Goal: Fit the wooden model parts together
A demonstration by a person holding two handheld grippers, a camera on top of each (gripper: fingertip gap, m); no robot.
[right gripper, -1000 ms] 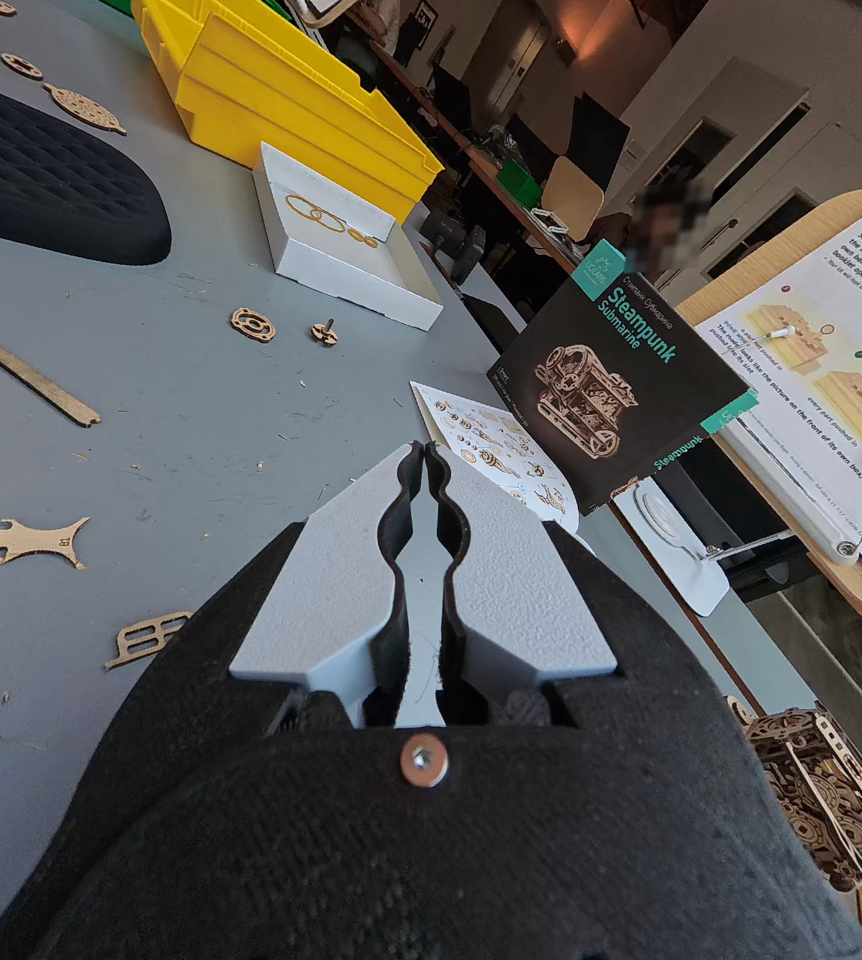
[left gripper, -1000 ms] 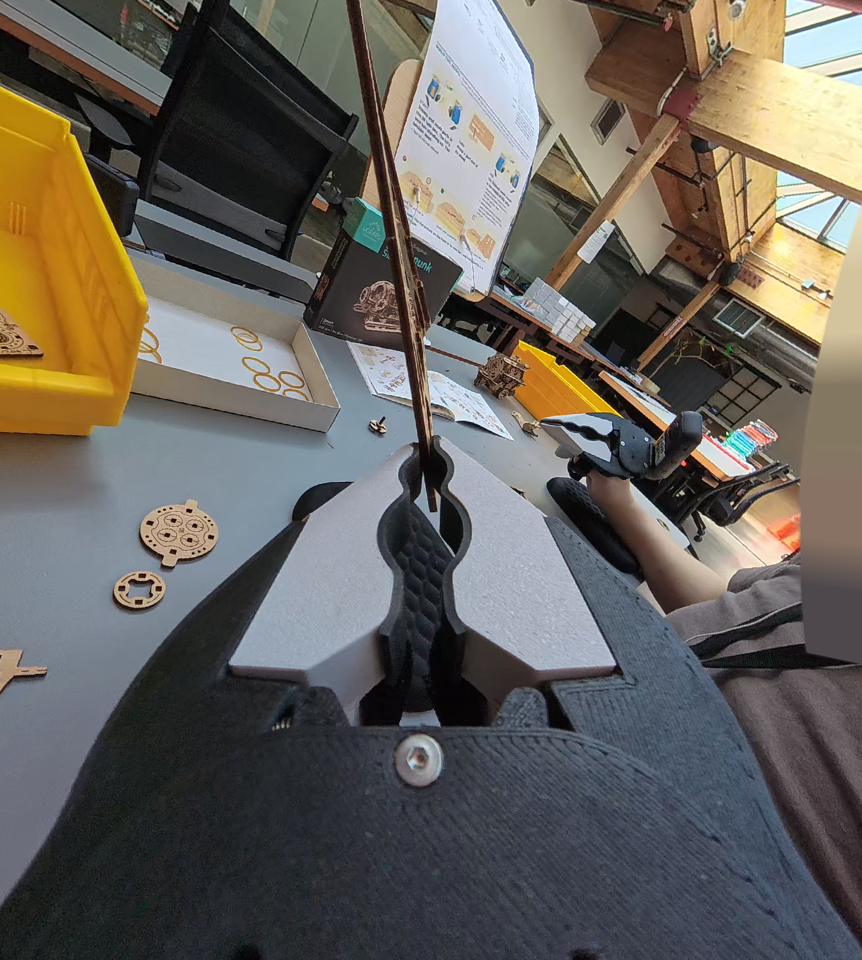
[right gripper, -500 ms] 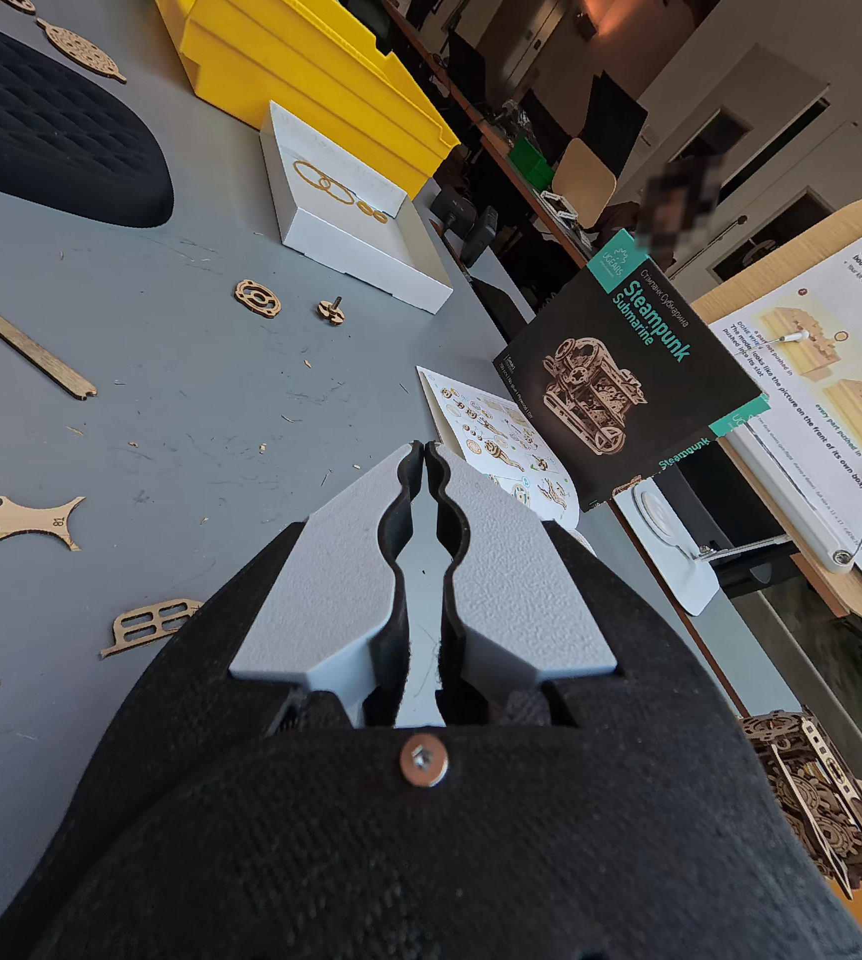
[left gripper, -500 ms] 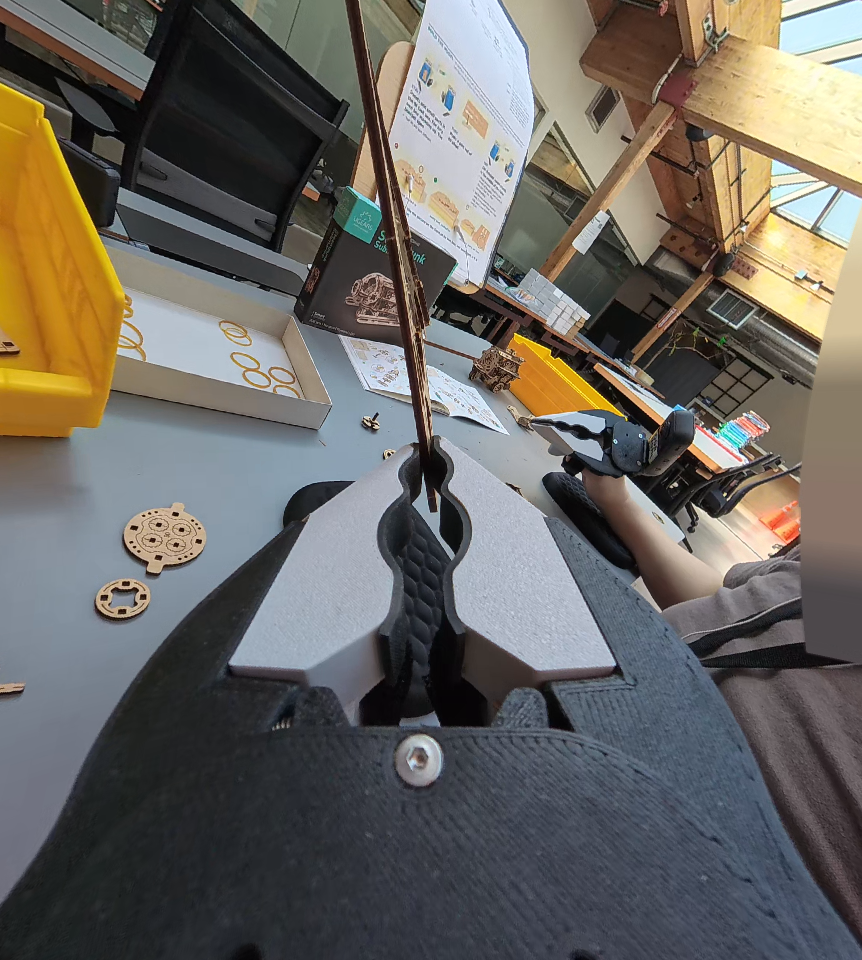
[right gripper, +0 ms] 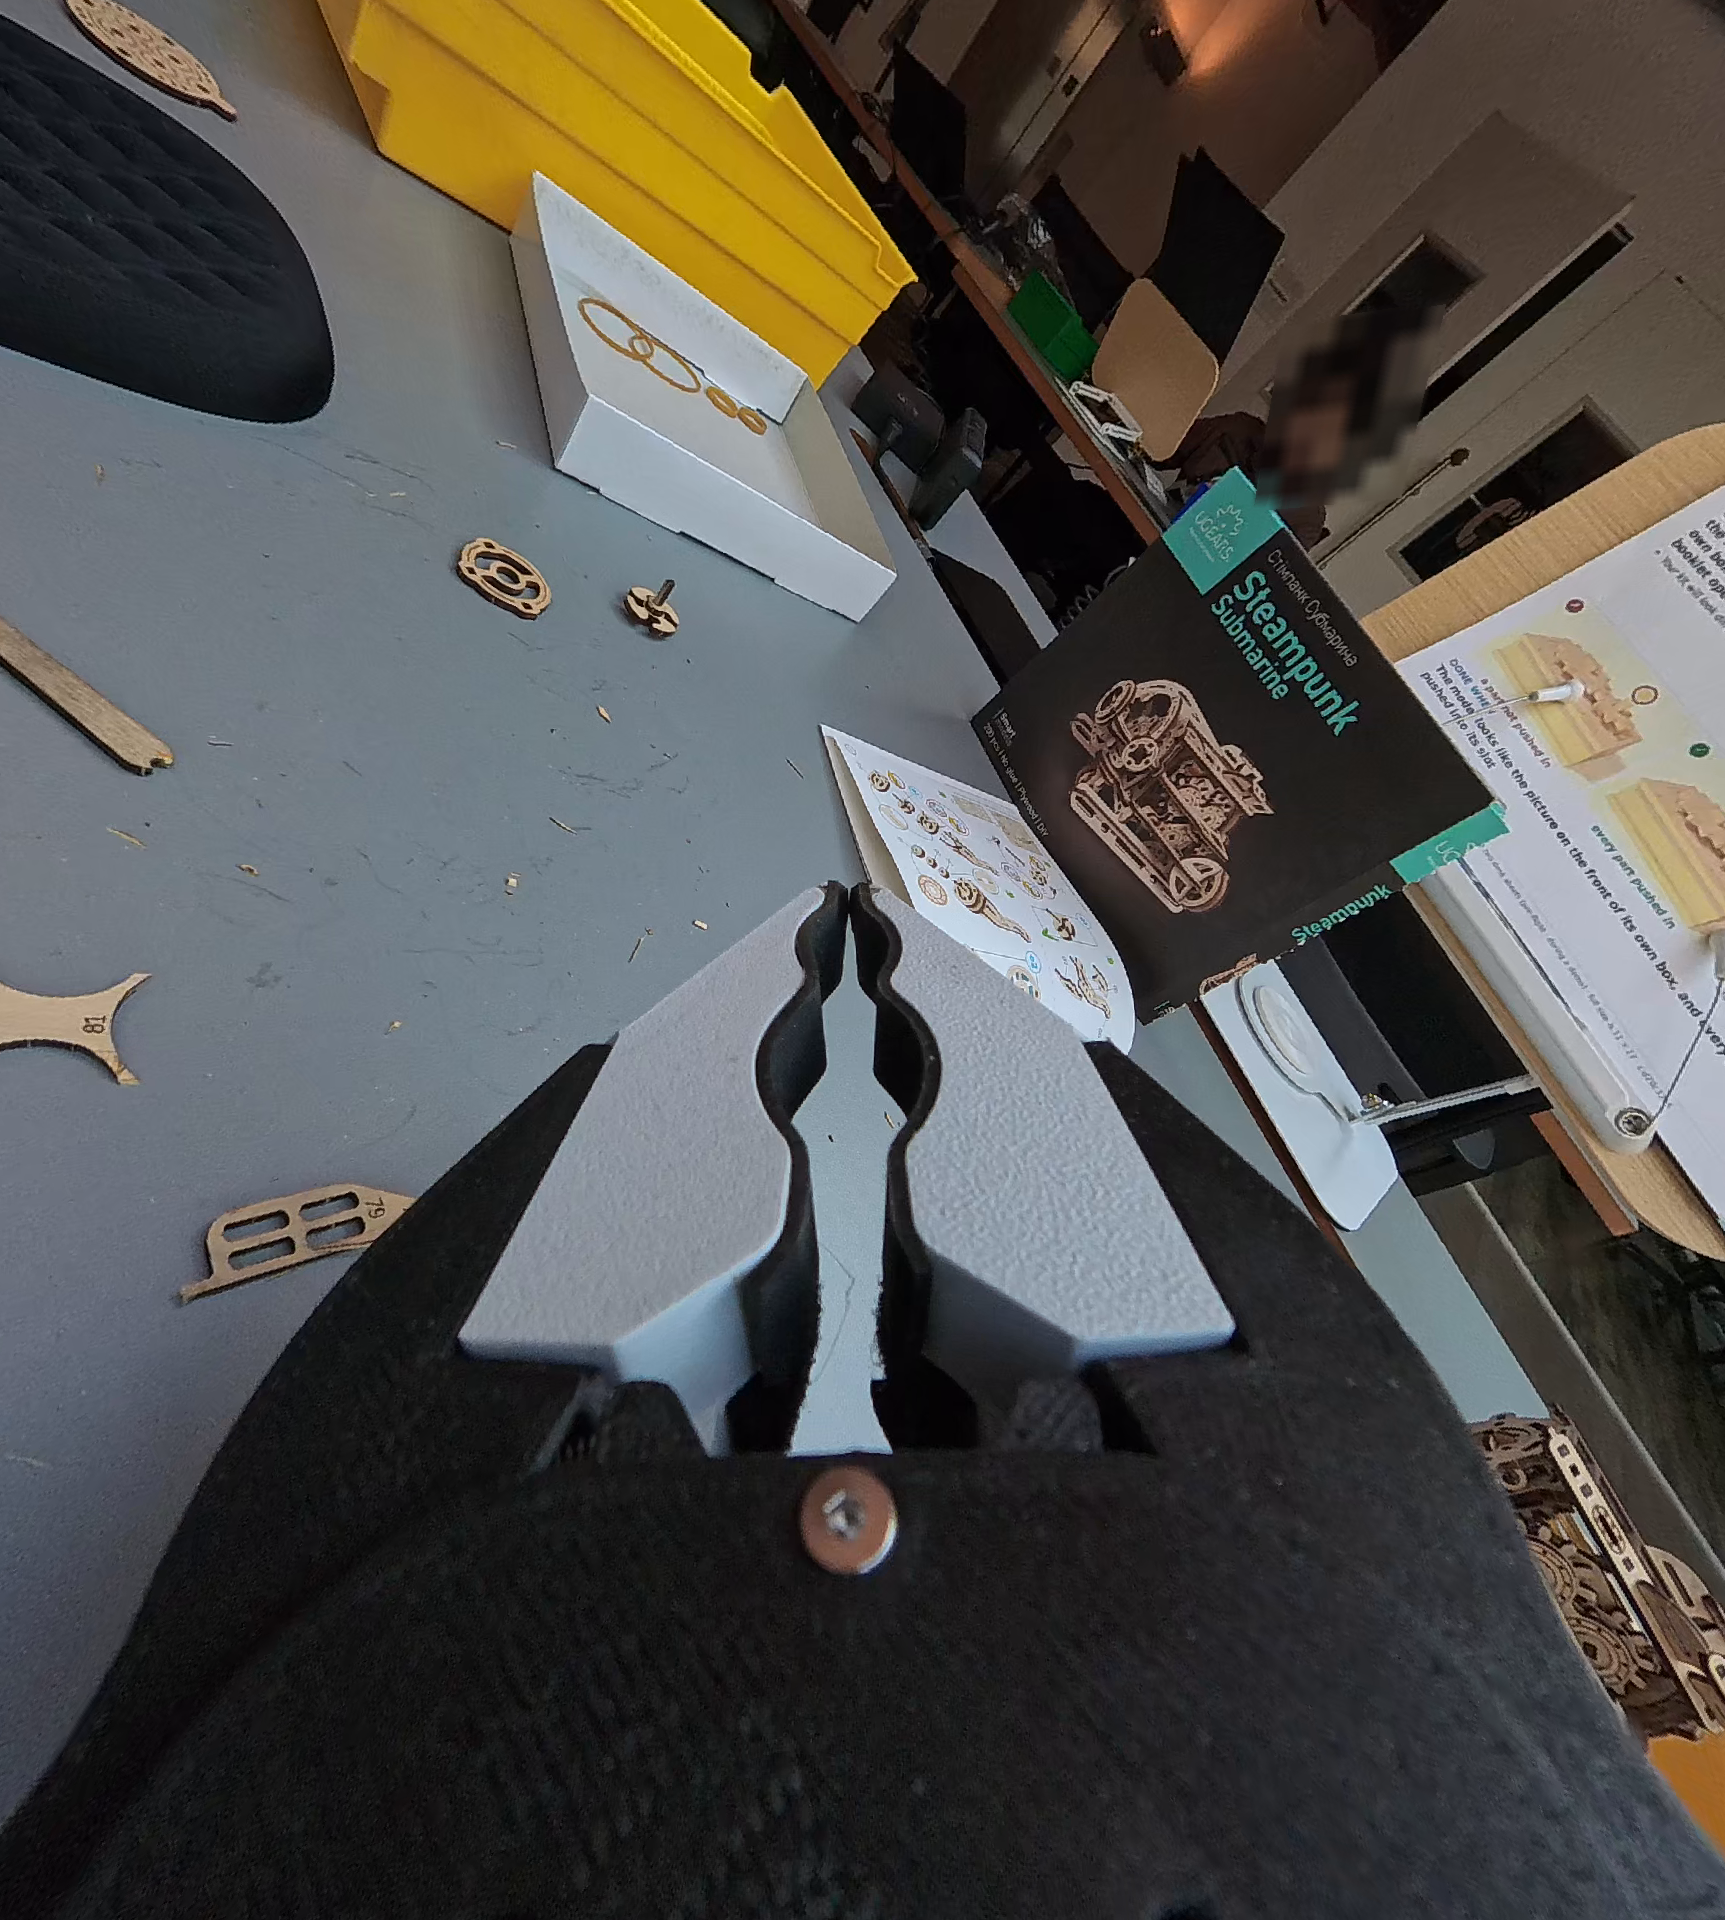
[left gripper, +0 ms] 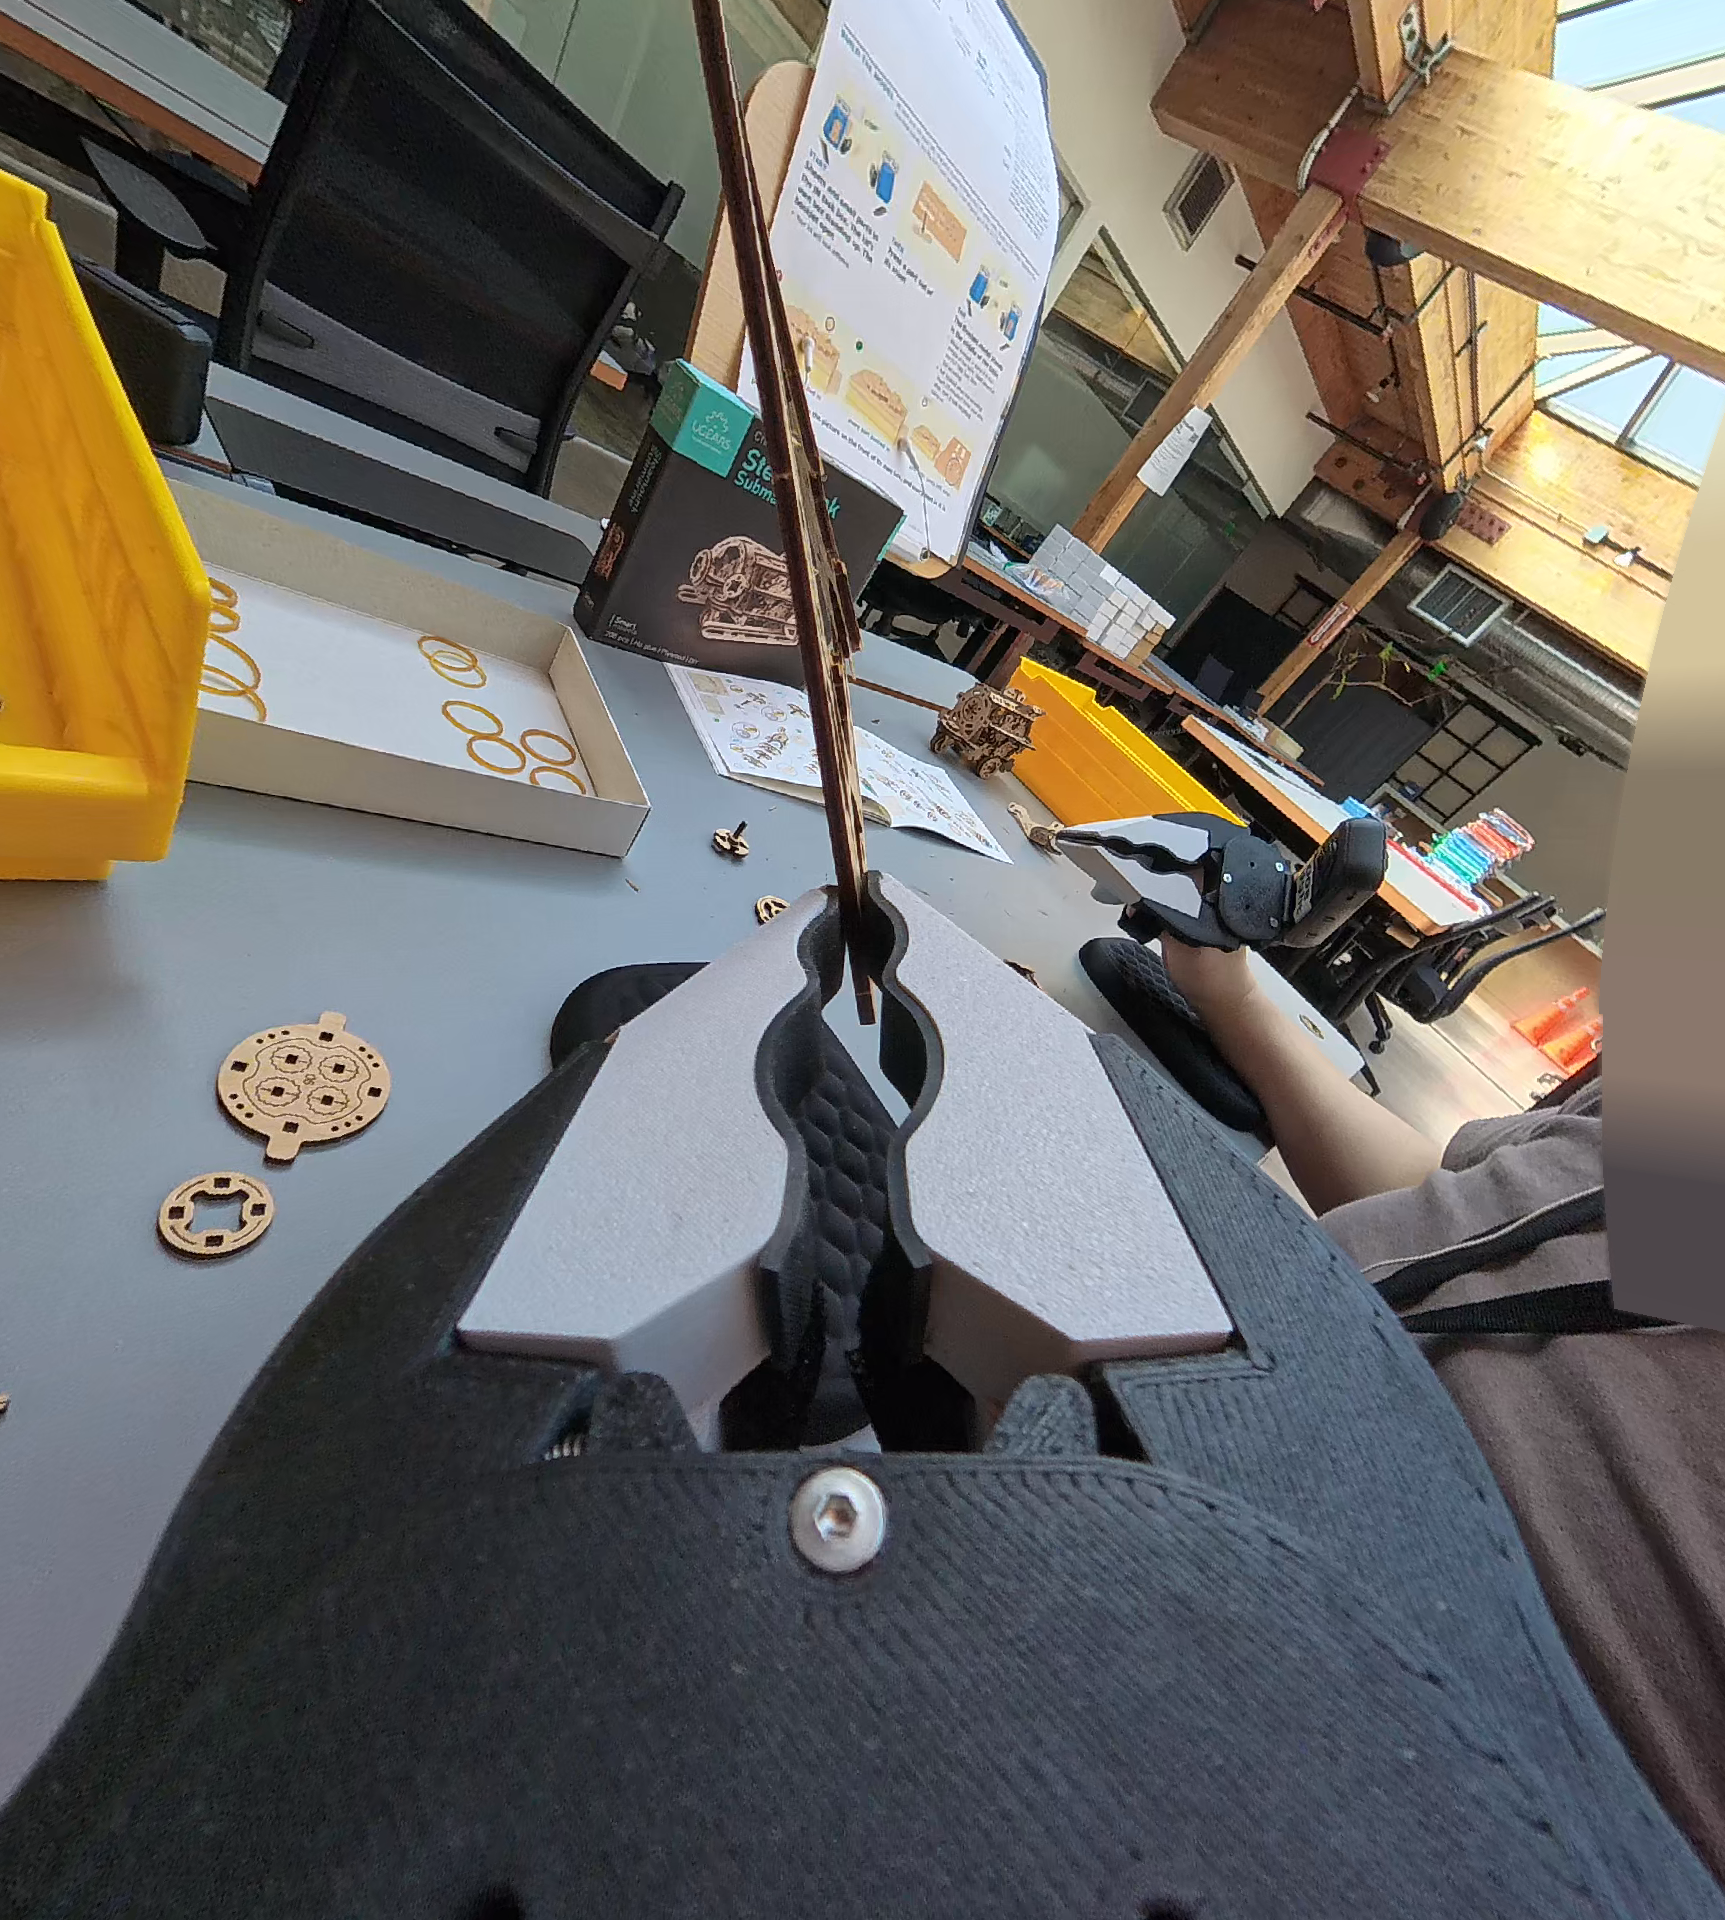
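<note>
On the bench point(left gripper: 370, 935), a bin point(left gripper: 37, 623) sits left of a tray point(left gripper: 401, 769) holding rings point(left gripper: 494, 727), with a booklet point(left gripper: 764, 738) to the tray's right, a box point(left gripper: 723, 540) standing behind the booklet, and two discs point(left gripper: 302, 1081) lying loose before the tray.

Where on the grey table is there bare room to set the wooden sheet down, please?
The widest bare patch of grey table lies between the white tray and the round perforated disc. In the right wrist view, room also lies between the flat wooden strip and the booklet. Around the small cut-out pieces it is crowded.
</note>
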